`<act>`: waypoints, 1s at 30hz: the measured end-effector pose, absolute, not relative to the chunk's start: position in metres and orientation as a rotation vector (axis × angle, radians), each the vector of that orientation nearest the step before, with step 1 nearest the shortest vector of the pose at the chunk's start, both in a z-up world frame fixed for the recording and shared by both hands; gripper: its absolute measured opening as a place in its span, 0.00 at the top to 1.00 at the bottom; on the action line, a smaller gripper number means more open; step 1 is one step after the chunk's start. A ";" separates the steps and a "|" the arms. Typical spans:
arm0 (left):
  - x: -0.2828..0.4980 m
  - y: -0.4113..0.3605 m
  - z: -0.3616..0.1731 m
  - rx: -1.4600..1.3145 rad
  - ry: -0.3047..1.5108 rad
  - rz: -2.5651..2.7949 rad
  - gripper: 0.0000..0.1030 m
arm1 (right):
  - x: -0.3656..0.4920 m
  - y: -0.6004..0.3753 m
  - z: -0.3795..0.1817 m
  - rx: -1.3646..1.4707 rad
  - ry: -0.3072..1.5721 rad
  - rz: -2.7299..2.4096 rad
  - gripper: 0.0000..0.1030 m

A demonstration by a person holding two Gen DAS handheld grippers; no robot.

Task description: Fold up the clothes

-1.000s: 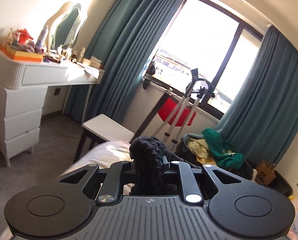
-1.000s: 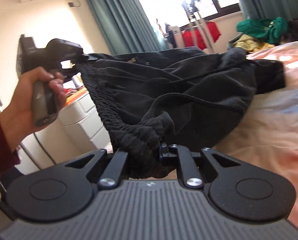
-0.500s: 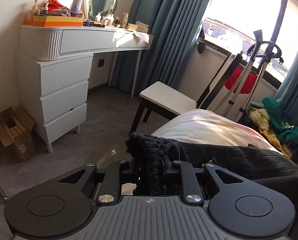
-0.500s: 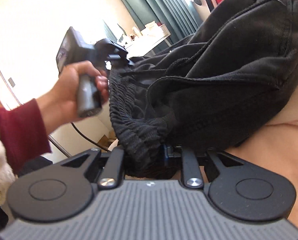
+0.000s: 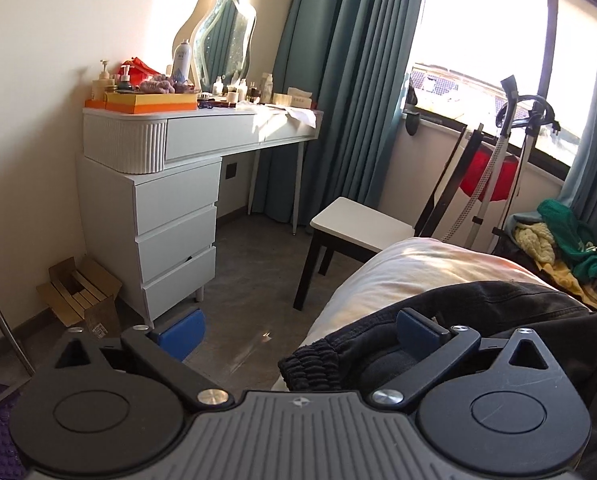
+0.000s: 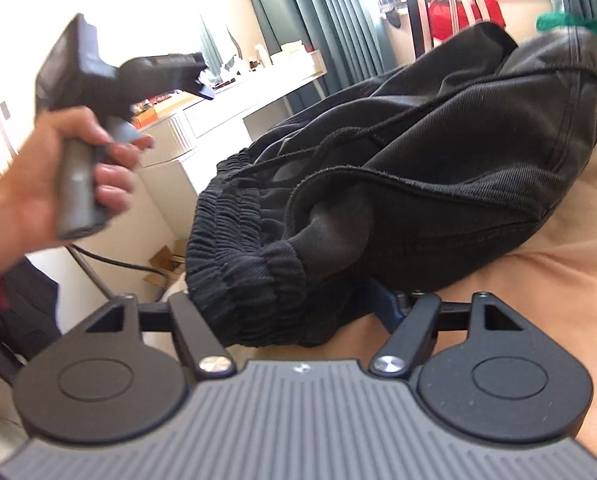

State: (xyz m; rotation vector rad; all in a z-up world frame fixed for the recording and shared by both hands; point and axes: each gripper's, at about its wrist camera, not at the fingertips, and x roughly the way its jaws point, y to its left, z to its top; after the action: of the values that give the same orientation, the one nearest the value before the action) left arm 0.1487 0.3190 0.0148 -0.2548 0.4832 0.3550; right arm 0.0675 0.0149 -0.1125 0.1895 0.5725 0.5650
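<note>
lying on the bed [image 5: 414,272], one black garment [image 6: 438,168]; two grippers at its waistband, left gripper [image 5: 298,338] and right gripper [image 6: 294,312] both spread.

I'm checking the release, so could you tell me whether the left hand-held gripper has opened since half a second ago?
Yes. The left hand-held gripper now stands open, its blue pads spread wide, and the black trousers lie on the bed.

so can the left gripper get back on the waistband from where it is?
Probably yes. The left gripper is open, and the black garment's waistband lies on the bed between its fingers with nothing covering it.
</note>
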 end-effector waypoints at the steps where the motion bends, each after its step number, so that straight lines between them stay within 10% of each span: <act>1: 0.137 0.312 0.019 -0.259 0.493 0.351 0.00 | 0.070 0.018 -0.116 0.172 0.570 0.558 0.21; 9: 0.056 0.270 0.021 -0.308 0.539 0.279 0.00 | 0.063 0.034 -0.118 0.043 0.492 0.582 0.07; 30: 0.031 0.175 0.043 -0.287 0.427 0.116 0.00 | 0.032 -0.118 -0.025 0.068 0.283 0.469 0.10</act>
State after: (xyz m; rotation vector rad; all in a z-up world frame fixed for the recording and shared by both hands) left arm 0.0314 0.1749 0.0432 -0.2874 0.4266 0.1160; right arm 0.0320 -0.1183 -0.0254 0.0683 0.2835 0.4691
